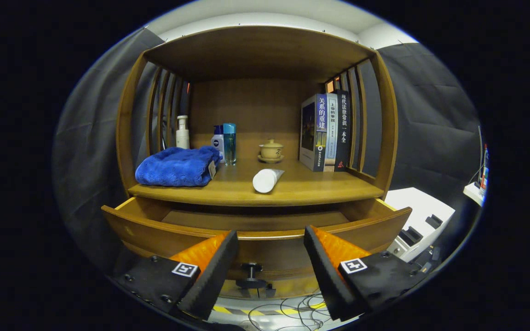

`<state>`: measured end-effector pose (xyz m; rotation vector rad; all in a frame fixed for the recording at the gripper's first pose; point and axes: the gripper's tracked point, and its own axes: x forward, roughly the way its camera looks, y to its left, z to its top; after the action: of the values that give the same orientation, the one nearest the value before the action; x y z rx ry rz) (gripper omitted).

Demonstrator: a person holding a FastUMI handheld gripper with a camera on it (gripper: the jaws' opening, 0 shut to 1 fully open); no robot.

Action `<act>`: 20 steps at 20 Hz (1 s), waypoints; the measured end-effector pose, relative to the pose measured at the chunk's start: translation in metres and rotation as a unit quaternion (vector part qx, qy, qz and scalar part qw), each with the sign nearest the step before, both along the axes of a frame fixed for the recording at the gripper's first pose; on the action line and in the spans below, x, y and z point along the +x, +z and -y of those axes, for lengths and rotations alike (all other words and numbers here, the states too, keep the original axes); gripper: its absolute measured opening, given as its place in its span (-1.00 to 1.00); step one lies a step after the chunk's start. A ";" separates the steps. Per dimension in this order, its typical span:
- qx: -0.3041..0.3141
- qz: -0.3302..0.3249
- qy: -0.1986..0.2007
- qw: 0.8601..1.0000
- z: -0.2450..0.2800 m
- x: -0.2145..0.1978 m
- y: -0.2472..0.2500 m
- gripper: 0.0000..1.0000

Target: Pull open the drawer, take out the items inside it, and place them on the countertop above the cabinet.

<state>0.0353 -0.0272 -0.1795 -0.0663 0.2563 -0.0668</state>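
Gripper view: the gripper (270, 257) hangs with its fingers spread wide and empty, the drawer (256, 232) pulled open just ahead, its knob (251, 268) between the fingertips at 6 o'clock. On the countertop (320, 186) lie a blue towel (177, 166) at 9 o'clock and a white tube (266, 179) at centre. To work well, I'd rise over the drawer front and look down first. The shelf edge hides the drawer's rear; whether anything remains inside cannot be told.
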 end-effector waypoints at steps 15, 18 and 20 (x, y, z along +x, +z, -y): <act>0.039 -0.013 -0.014 0.999 0.001 0.067 -0.003 0.93; 0.049 -0.014 -0.011 0.999 0.002 0.066 -0.003 0.92; 0.048 -0.017 -0.019 0.999 0.003 0.064 -0.004 0.93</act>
<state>0.0997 -0.0299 -0.1835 0.0324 0.2945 -0.0903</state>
